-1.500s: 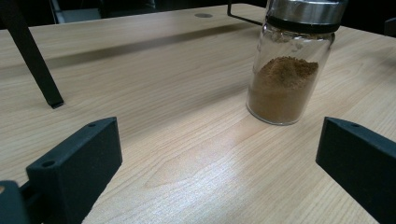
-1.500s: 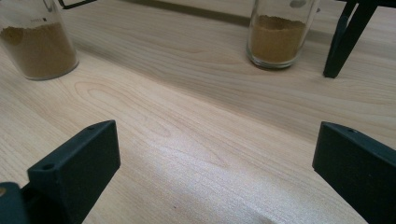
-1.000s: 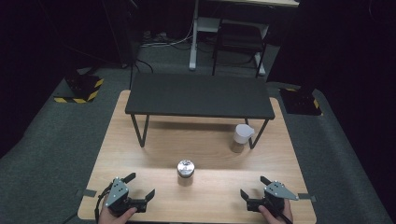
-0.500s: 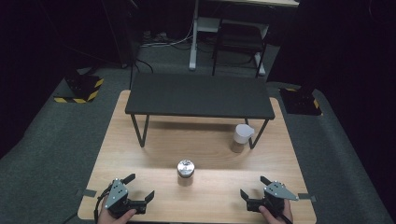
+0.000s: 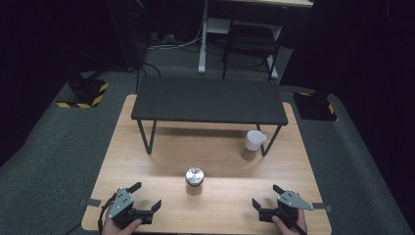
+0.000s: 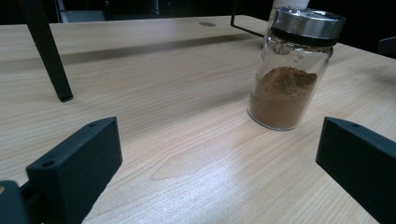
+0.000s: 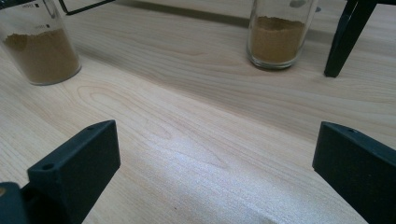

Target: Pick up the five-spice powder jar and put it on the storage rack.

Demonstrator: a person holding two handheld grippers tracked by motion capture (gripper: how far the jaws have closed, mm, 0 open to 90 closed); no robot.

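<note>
Both claws rest at the near edge of the counter (image 5: 147, 161) with jaws spread wide and nothing between them: the left claw (image 5: 142, 197) near the near-left corner, the right claw (image 5: 266, 196) near the near-right corner. Between them, a little farther in and close to the middle of the counter, stands the spice jar (image 5: 194, 180), upright, apart from both claws. A second jar (image 5: 253, 142) with a white top stands farther back, just beside the right leg of the black shelf (image 5: 210, 100) that spans the far part of the counter.

In the left gripper view the spice jar (image 6: 289, 70) shows clear glass walls, a metal cap over a dark band, and brown powder filling roughly the lower half. It is likely rigid and fairly light, with most weight low down, so it should stay steady when lifted upright. Glass is smooth and can slip or crack, so a moderate squeeze seems wise. The best hold is probably across the straight glass body just below the cap, jaws on opposite sides, kept level so the jar does not tip.
</note>
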